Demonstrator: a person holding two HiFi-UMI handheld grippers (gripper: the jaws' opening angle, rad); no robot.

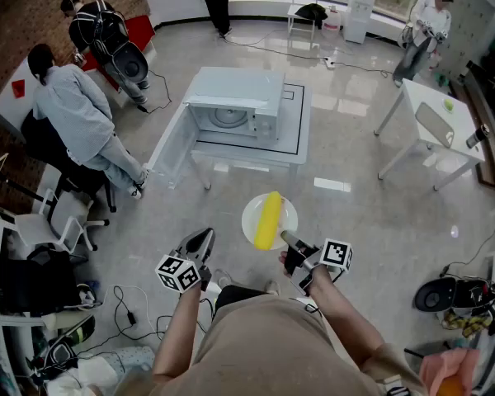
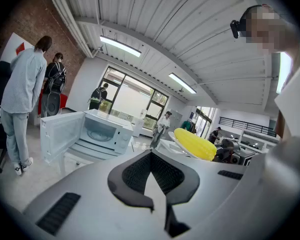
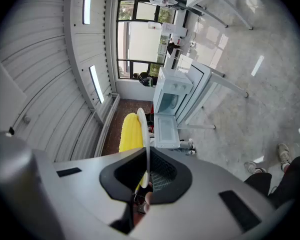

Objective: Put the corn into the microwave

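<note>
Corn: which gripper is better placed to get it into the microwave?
Right. The right gripper is shut on the rim of the plate carrying the corn, facing the microwave with its door open. The left gripper holds nothing beside it.

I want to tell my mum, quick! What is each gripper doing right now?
Left gripper: closed, holding nothing.
Right gripper: closed on the rim of the plate with the corn on it.

Yellow corn (image 1: pixel 268 219) lies on white plate (image 1: pixel 289 219); microwave (image 1: pixel 235 106) open.
</note>
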